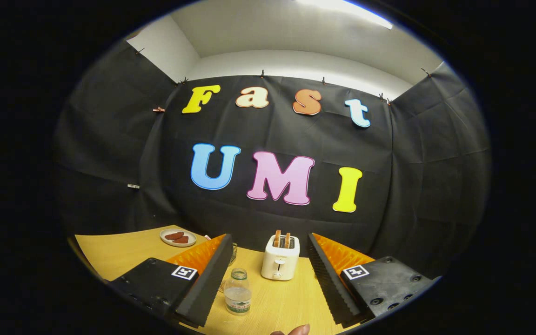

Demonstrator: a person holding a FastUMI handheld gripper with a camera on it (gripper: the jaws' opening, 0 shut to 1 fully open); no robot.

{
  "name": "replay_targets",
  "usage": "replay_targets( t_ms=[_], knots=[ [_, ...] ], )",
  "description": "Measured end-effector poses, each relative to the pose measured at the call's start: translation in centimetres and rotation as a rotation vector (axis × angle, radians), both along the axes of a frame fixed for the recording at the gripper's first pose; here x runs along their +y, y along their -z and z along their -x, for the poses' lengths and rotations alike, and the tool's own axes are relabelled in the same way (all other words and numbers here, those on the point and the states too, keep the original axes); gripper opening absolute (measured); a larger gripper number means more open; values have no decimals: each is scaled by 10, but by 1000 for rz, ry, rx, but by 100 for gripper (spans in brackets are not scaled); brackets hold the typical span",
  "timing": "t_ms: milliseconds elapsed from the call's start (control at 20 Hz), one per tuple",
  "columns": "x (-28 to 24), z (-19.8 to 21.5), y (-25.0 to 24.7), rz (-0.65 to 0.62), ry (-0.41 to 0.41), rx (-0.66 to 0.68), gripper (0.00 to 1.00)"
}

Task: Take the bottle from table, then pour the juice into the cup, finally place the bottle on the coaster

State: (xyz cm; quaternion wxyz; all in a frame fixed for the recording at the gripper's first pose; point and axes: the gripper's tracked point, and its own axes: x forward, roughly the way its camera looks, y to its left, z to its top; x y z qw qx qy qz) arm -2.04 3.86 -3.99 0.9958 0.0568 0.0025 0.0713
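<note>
I'm holding the hand-held gripper [268,274] released, fingers spreading wide, bottle [237,292] standing between them on the table [123,253], toaster [280,257] sitting at twelve o'clock beyond.

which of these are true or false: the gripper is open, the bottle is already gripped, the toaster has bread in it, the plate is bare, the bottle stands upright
1. The gripper is open. True: its fingers are spread wide apart.
2. The bottle is already gripped. False: it stands free on the table between the fingers, near the left one, and the right finger is well clear of it.
3. The toaster has bread in it. True: two slices stick up from its slots, and it stands beyond the bottle.
4. The plate is bare. False: it holds a few dark reddish pieces.
5. The bottle stands upright. True: its neck points up.
</note>
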Motion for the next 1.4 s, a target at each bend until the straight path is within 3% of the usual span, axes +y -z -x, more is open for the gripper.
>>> replay_targets(
  t_ms=[300, 650, 1050, 1400],
  knots=[
    [25, -13, 54, -57, -50, 95, 97],
    [63, -27, 106, -9, -113, 84, 97],
    [83, -27, 186, -34, -90, 184, 97],
    [91, -42, 217, -48, -76, 215, 97]
  ],
)
